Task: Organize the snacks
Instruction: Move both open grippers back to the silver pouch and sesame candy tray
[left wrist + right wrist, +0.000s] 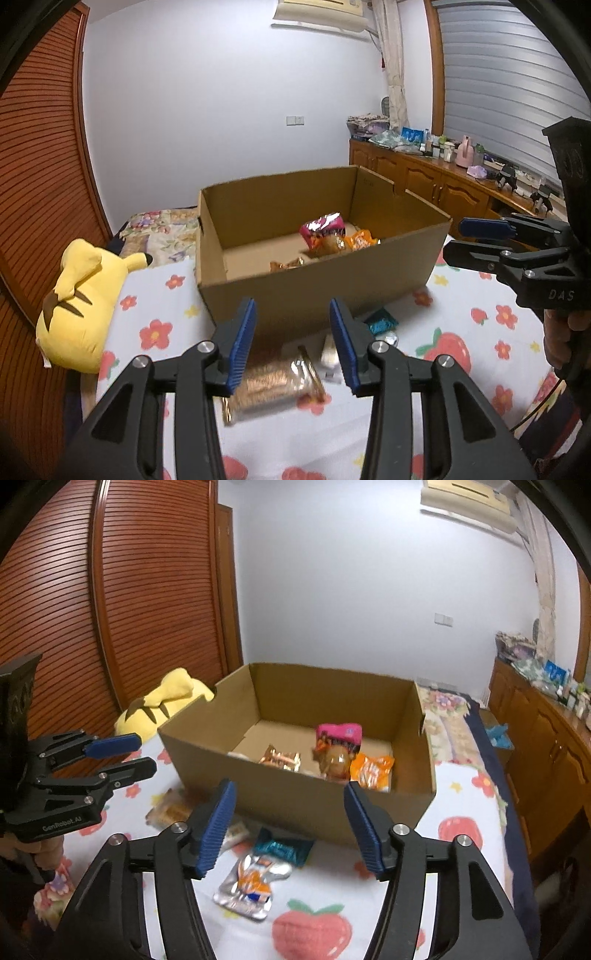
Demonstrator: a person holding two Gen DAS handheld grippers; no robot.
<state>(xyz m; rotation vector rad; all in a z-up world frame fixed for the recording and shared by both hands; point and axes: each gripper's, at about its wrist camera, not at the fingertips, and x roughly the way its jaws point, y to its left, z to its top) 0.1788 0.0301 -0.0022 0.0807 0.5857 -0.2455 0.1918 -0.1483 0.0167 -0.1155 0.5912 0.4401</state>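
An open cardboard box (317,291) (295,794) stands on the flowered bedsheet. Inside lie a pink packet (338,734), an orange packet (371,770) and a copper packet (280,759). In front of it on the sheet lie a clear brown snack pack (271,382), a teal packet (282,850) and a silver-orange pouch (251,884). My left gripper (293,345) is open and empty above the brown pack. My right gripper (290,827) is open and empty above the teal packet and silver pouch. Each gripper shows in the other's view (465,240) (125,757).
A yellow plush toy (79,304) lies at the bed's left edge beside a wooden slatted door (33,155). A wooden cabinet (436,181) cluttered with bottles stands on the right. A small pale packet (232,834) lies near the box front.
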